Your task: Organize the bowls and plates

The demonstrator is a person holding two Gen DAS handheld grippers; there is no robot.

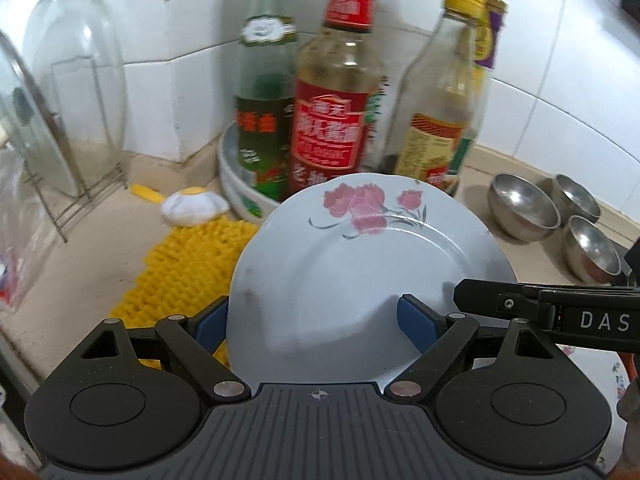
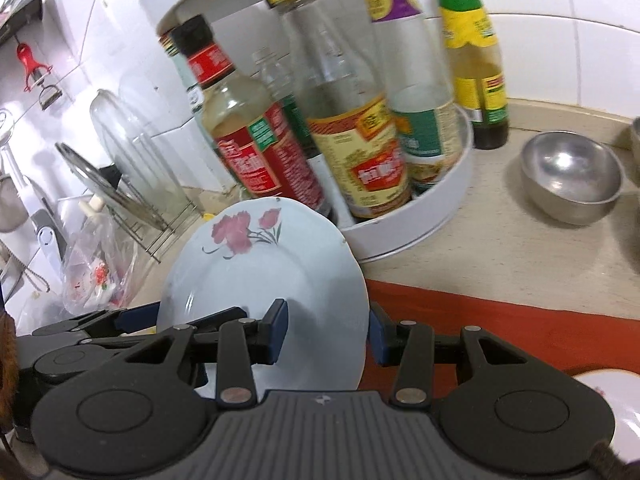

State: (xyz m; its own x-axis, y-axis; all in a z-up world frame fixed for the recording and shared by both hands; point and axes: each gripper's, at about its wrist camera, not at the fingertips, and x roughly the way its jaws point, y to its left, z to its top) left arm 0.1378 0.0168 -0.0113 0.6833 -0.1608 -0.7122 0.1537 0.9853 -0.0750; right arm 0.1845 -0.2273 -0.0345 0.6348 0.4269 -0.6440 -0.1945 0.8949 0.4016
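Nearest in the left wrist view, the left gripper (image 1: pixel 310 326) is straddling the near rim of a pale flowered plate (image 1: pixel 360 264), with one blue pad showing at each edge of it; whether the pads are truly pressing the rim is not clear, but the plate is standing tilted between them, so it is probably being held. Entering from the right, the right gripper (image 2: pixel 328 330) is bracketing the same plate's (image 2: pixel 264 276) right rim: one pad is lying on the plate's face and the other behind the edge, with the jaws narrowed around it. Both grippers are therefore sharing one plate, the left at its near edge, the right at its right edge.

That plate is sitting steeply tilted, face toward the cameras, its flowered rim pointing far and up. Just beyond that far rim, a white turntable tray (image 2: pixel 432 216) crowded with sauce bottles (image 1: pixel 332 120) is standing, very near the plate's top edge. Any forward carry looks likely to meet those bottles, so the plate seems better swung sideways.

To the right, on the desk (image 2: pixel 500 248), steel bowls (image 1: pixel 524 208) are resting well apart from the plate. To the far left, glass lids are leaning in a wire rack (image 1: pixel 80 204), with a yellow cloth (image 1: pixel 180 264) lying under the plate's left side.
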